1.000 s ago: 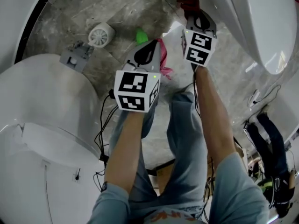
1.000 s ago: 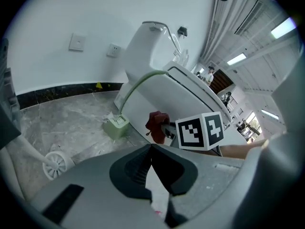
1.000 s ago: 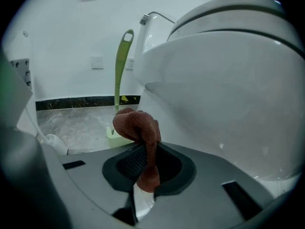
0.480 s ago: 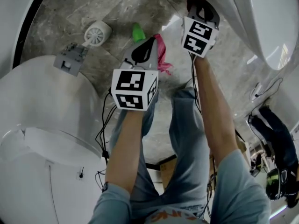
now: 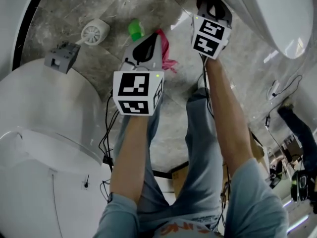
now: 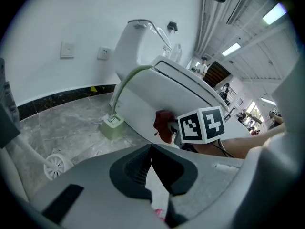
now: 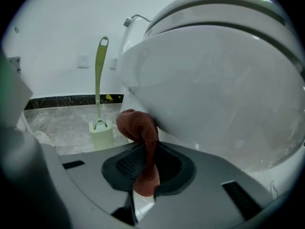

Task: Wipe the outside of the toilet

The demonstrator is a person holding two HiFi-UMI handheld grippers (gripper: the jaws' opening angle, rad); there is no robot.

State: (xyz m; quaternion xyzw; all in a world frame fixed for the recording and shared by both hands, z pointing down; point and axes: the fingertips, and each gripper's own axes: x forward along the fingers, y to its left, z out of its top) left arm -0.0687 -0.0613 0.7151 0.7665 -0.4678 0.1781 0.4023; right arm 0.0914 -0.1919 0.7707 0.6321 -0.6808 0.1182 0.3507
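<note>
Tightly pinched red cloth [image 7: 137, 125], right gripper [image 7: 143, 165], against toilet [image 7: 214, 80]

- Bright, even indoor light; ceiling strip lights [image 6: 232, 49] glow at the upper right of the left gripper view.
- Pale glare streaks lie on the toilet [image 5: 277, 19].
- Both gripper views bulge, with dark rounded corners.
- The nearest foreground looks soft.

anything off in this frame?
Only floor clutter: a white slotted round piece lies tipped on the floor near a grey block. The brush stands upright in its holder; nothing spilled.
</note>
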